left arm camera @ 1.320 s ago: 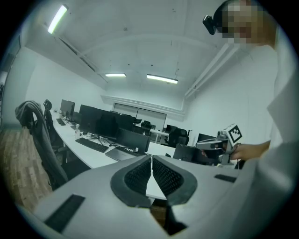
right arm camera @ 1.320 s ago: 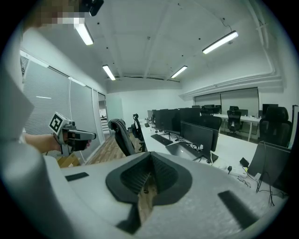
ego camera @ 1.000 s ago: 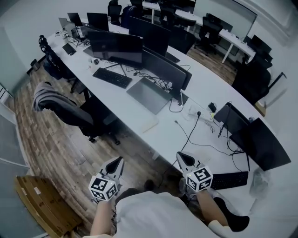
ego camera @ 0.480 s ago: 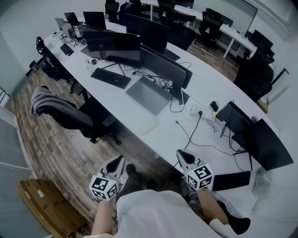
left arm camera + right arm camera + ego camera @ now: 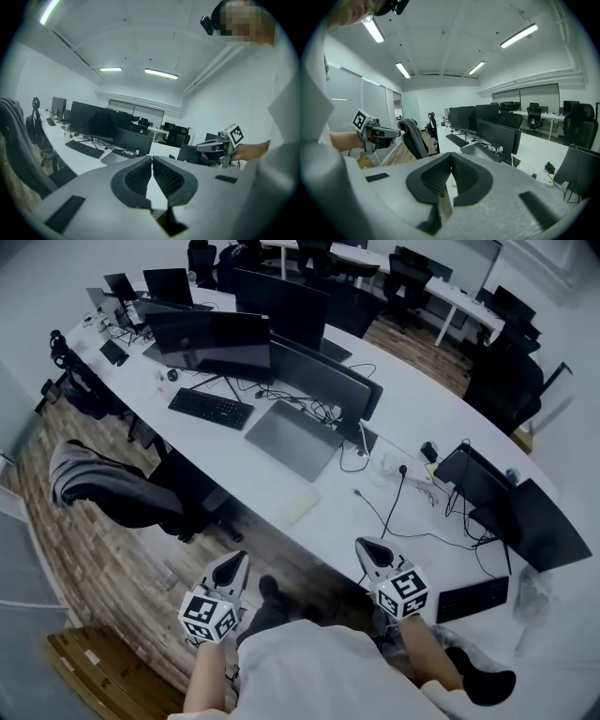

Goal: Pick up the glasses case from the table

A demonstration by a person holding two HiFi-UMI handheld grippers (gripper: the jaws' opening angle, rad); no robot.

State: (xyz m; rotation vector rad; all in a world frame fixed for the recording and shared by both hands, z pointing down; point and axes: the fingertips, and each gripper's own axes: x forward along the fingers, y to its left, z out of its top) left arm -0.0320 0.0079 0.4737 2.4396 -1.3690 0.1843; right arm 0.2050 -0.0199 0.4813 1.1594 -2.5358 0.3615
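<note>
A pale flat oblong thing (image 5: 298, 504), likely the glasses case, lies near the front edge of the long white table (image 5: 441, 427). My left gripper (image 5: 234, 565) hangs over the wooden floor, short of the table and left of the case. Its jaws are shut and hold nothing. My right gripper (image 5: 367, 549) is at the table's front edge, right of the case, also shut and empty. In the left gripper view the closed jaws (image 5: 152, 161) point at the desks, with the right gripper (image 5: 220, 146) off to the side. The right gripper view shows closed jaws (image 5: 451, 159) and the left gripper (image 5: 377, 132).
On the table stand several dark monitors (image 5: 211, 338), a black keyboard (image 5: 210, 408), a closed grey laptop (image 5: 292, 439), a power strip (image 5: 398, 468) with cables, and a second keyboard (image 5: 472, 598). An office chair (image 5: 103, 488) draped with a grey garment stands at the left.
The table and chair have slid down and nearer in the head view as I stepped toward the table. Both grippers stay shut and keep their places in the picture.
</note>
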